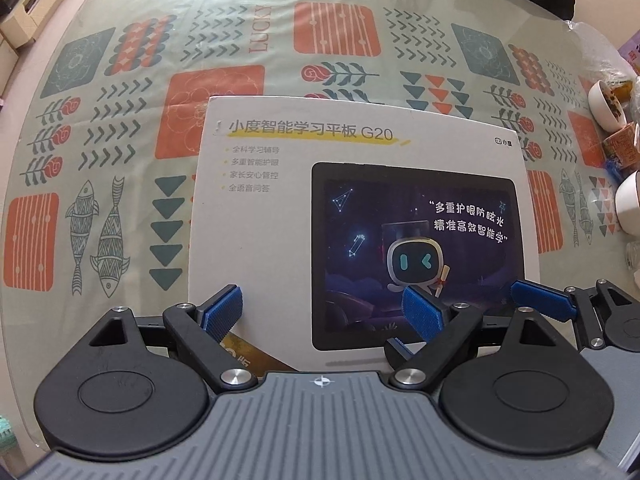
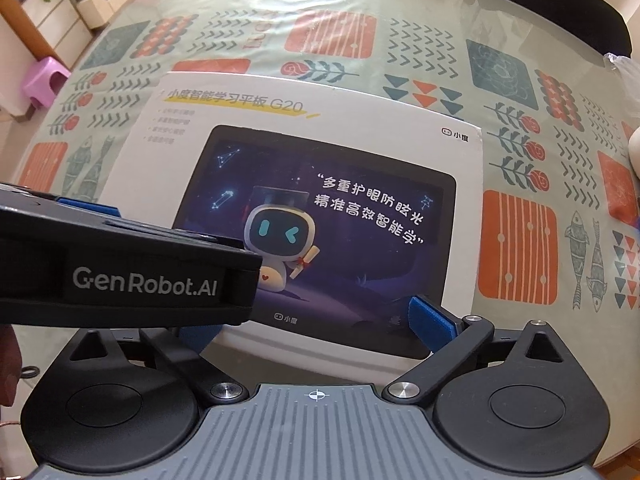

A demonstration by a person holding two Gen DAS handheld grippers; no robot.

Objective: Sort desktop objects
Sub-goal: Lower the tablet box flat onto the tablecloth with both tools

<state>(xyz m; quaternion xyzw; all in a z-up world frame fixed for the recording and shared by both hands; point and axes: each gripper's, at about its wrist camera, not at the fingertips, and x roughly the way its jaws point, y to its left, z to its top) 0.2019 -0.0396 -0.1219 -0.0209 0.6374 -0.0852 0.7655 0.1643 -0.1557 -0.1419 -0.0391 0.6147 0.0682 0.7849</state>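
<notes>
A flat white cardboard tablet box printed with a dark screen and a cartoon robot lies on the round glass-topped table with a patterned cloth, toward its near edge. Wide bare cloth stretches beyond the box's far edge and past its left edge. White bowls and snack packets crowd the right rim, well apart from the box. The left gripper hangs over the box's near edge, jaws spread, nothing between them. The right gripper is likewise released, its blue pads wide over the box's near edge. The left gripper's black body crosses the right view's left side.
</notes>
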